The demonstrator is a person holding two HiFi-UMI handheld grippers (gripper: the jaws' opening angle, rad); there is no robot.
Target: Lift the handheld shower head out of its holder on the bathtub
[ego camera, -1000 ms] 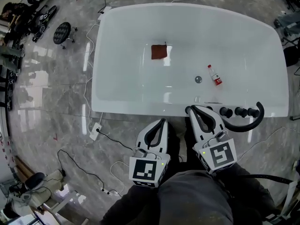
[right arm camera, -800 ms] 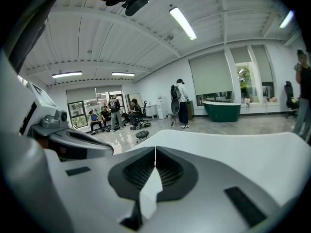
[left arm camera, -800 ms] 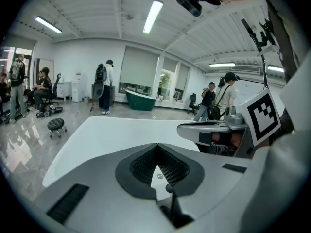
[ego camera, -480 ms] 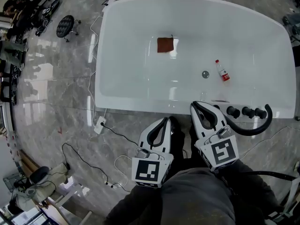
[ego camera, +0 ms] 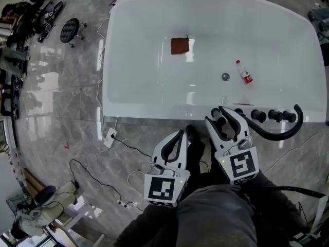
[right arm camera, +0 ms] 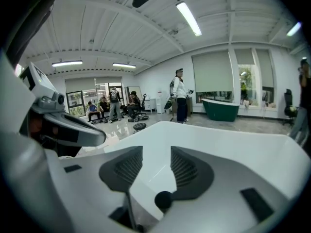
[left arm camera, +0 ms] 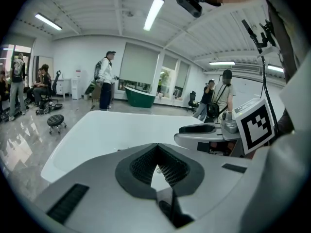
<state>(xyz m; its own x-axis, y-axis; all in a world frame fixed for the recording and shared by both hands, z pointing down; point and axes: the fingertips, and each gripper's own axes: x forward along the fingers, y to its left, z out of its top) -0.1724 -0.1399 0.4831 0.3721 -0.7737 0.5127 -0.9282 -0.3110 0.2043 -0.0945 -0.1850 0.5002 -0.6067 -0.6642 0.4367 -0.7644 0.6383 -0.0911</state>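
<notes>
A white bathtub (ego camera: 133,111) lies ahead of me, with a row of black fittings (ego camera: 272,116) and a curved black hose (ego camera: 280,134) on its near rim at the right. My right gripper (ego camera: 222,114) hangs over the left end of that row. Its jaws are opening. A round black knob (right arm camera: 163,199) shows low in the gap between them, and the pads do not press on it. Which fitting is the shower head I cannot tell. My left gripper (ego camera: 180,134) stays shut and empty, just short of the rim. In the left gripper view its pads (left arm camera: 167,166) meet at the tips.
Inside the tub lie a brown cloth (ego camera: 179,46), a small bottle (ego camera: 243,72) and the drain (ego camera: 225,76). Cables and a power strip (ego camera: 109,136) trail over the marble floor at the left. A black stool (ego camera: 69,30) stands farther off. People stand in the background beyond the tub.
The right gripper's jaws, shut in both earlier frames, now stand apart. Both grippers have sunk a little toward the tub's near rim.
</notes>
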